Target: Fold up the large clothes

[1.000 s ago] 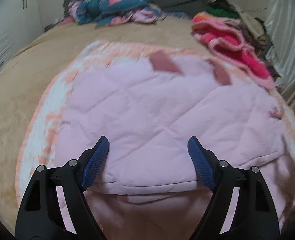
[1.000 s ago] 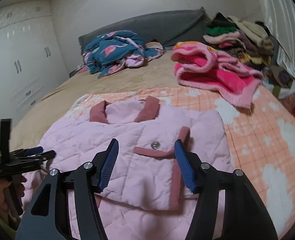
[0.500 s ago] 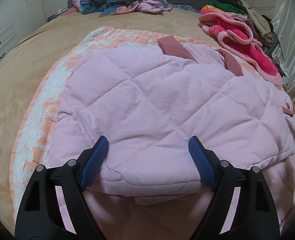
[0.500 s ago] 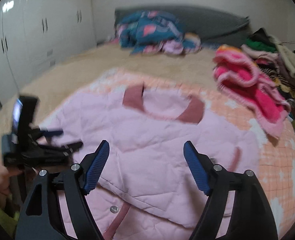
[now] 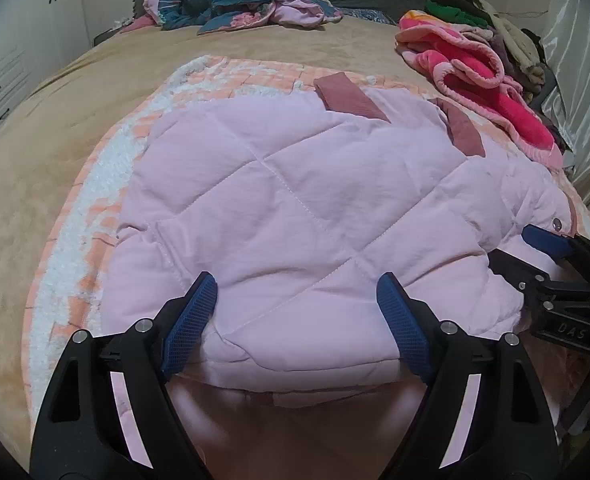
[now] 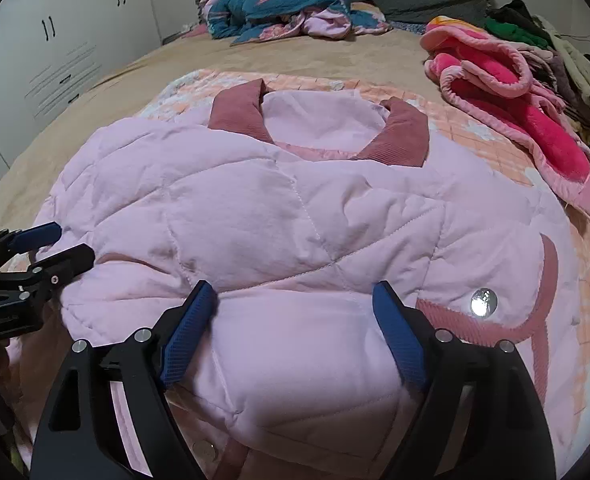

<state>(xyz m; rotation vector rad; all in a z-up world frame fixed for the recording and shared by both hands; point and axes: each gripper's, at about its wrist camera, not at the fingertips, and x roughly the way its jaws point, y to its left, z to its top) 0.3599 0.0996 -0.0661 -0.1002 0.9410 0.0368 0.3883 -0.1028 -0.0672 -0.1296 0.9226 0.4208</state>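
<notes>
Lower now and nearer the garment, the right tool (image 6: 291,328) has just been spreading its jaws, and fabric bulges between its blue ribbed pads untouched. Beside it the left tool (image 5: 297,320) gapes wide, clasping nothing. One puffy, diamond-quilted pale pink jacket (image 6: 295,208) with two dusty-rose corduroy collar flaps lies folded on the bed's peach checked blanket (image 6: 491,140).

Left gripper (image 5: 297,304) jaws wide over pink quilted jacket (image 5: 295,200); right gripper (image 5: 535,248) at jacket's right edge.
</notes>
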